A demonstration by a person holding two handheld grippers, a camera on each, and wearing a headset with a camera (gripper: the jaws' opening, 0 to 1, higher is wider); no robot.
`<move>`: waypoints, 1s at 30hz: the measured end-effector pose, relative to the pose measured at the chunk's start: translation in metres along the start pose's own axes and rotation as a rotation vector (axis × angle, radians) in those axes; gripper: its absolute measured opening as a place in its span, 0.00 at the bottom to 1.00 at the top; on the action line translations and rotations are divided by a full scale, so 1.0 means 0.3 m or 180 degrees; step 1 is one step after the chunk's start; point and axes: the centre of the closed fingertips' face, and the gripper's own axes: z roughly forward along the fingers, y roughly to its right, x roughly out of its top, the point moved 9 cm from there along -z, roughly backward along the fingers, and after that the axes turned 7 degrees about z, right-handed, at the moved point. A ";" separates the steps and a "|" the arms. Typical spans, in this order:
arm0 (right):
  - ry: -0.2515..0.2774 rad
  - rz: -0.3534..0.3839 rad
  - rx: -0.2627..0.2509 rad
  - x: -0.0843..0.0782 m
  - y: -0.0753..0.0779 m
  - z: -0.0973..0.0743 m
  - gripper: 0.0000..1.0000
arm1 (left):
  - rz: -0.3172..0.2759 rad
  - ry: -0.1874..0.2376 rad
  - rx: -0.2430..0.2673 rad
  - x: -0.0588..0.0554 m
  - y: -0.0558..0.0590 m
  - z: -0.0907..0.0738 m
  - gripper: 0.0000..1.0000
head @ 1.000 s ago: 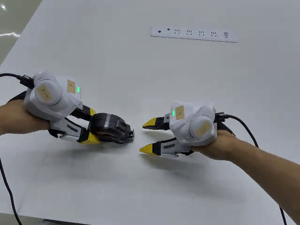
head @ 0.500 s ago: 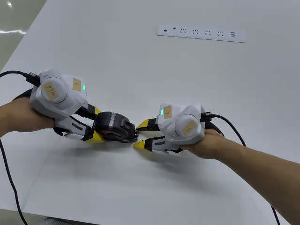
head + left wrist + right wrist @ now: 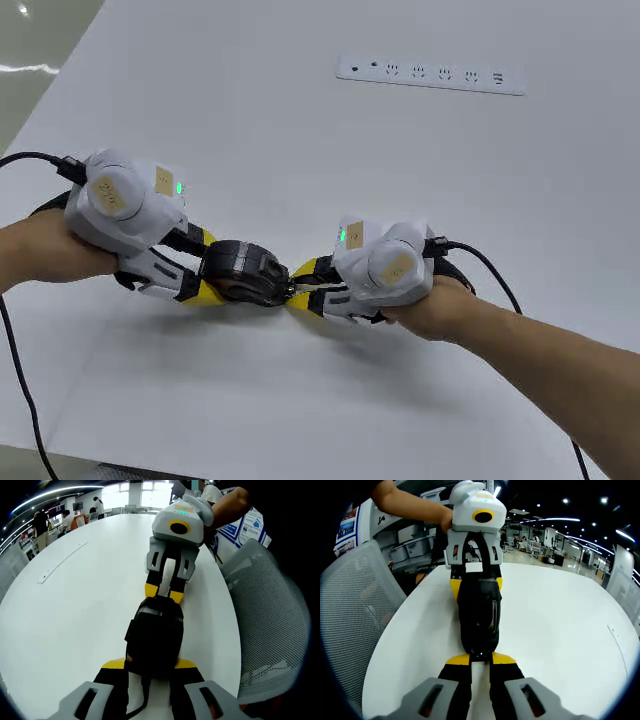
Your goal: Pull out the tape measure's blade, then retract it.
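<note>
The tape measure (image 3: pixel 243 271) lay on the table (image 3: pixel 300 150) near its front edge, between the two grippers. The left gripper (image 3: pixel 203 266) came in from the left with its jaws clamped on either side of the case. Facing it from the right, the right gripper (image 3: pixel 300 285) met the case's front end, its jaws seemingly pinched on the blade tip (image 3: pixel 480 656). A power strip (image 3: pixel 430 74) lay well behind them, to the right. A chair (image 3: pixel 270 620) stood just off the table's edge.

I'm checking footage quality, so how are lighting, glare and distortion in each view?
Head view: even light, soft shadows on the table under the tape measure, floor glare top left. Left gripper view: fisheye bends the table edge. Right gripper view: dark background, bright ceiling lights, a glint on the tape measure.
</note>
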 end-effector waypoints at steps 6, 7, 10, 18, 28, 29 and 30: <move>-0.0040 -0.0028 0.0011 0.011 0.002 -0.006 0.09 | 0.0012 -0.0019 -0.0021 -0.004 -0.002 -0.001 0.28; -0.0046 -0.0037 0.0015 0.012 0.002 -0.005 0.09 | 0.0009 -0.0022 -0.0022 -0.005 -0.003 -0.001 0.28; -0.0055 -0.0070 0.0021 0.022 0.006 -0.014 0.09 | -0.0011 -0.0025 -0.0022 -0.009 -0.005 -0.003 0.28; -0.0072 -0.0153 0.0025 0.030 0.010 -0.027 0.09 | -0.0047 -0.0010 0.0007 -0.012 -0.002 -0.005 0.28; -0.0080 -0.0206 0.0036 0.019 0.016 -0.050 0.09 | -0.0057 -0.0010 0.0006 -0.010 -0.001 -0.005 0.28; -0.0078 -0.0208 0.0036 0.017 0.016 -0.053 0.09 | -0.0056 -0.0011 0.0005 -0.010 -0.001 -0.005 0.28; -0.0078 -0.0209 0.0039 0.015 0.015 -0.058 0.09 | -0.0055 -0.0011 0.0005 -0.010 -0.001 -0.005 0.28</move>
